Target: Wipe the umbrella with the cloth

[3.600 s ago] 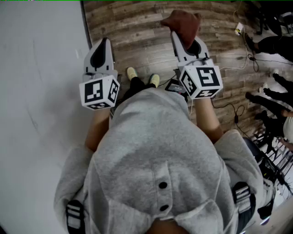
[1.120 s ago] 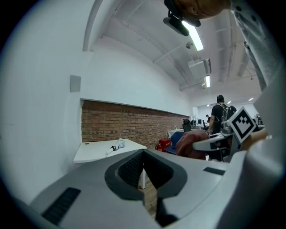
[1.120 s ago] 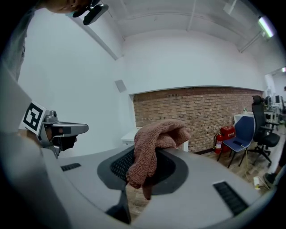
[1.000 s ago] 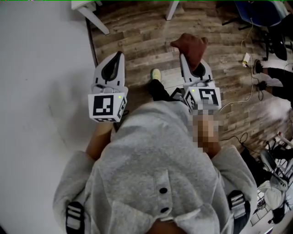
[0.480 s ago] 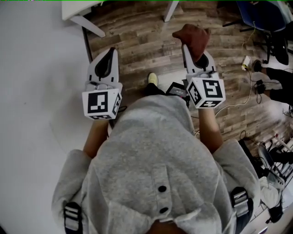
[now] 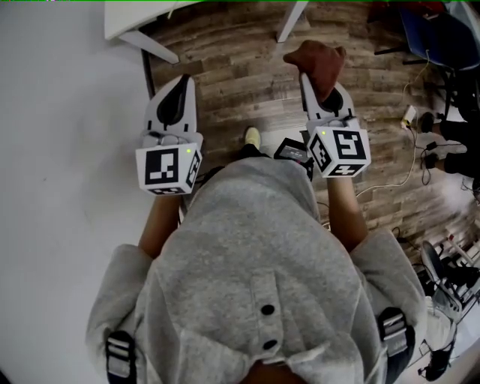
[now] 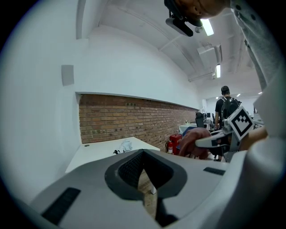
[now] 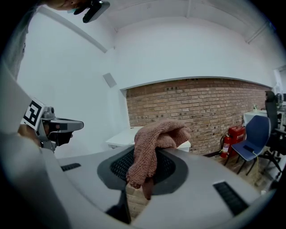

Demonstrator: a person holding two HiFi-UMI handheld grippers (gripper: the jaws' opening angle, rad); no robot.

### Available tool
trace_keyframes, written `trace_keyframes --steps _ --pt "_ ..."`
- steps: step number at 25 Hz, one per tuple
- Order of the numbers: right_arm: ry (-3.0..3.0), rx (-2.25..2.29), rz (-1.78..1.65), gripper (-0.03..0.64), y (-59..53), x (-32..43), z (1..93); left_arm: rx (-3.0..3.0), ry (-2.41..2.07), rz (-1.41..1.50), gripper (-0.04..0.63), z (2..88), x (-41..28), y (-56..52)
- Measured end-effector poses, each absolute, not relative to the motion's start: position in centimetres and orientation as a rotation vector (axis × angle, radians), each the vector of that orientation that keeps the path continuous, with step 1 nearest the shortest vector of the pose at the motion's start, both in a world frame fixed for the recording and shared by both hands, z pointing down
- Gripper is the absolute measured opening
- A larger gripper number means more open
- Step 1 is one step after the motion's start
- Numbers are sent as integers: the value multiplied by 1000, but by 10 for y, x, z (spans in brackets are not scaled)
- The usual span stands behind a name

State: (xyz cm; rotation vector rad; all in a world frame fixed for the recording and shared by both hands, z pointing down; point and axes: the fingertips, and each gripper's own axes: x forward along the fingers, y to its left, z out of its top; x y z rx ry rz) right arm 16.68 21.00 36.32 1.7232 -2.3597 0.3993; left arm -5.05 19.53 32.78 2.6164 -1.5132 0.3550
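Reddish-brown cloth [image 8: 157, 133] clamped between the right claw's [image 8: 149, 156] tips, bunched over them; left claw [image 7: 143, 156] pressed together, empty.

Wood-plank floor [image 6: 225, 67], white table legs [image 6: 290, 21] standing on it, loose cables [image 6: 390, 184] lying across it at right

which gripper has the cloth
The right gripper, shut on the brown cloth. The left gripper is shut with nothing in it.
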Motion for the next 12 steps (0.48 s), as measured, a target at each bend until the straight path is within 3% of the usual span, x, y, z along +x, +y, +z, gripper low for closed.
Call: trace_keyframes --steps 12 --pt "-2438 1672 392 84 197 160 358 2609 -1585 348 15 323 -44 186"
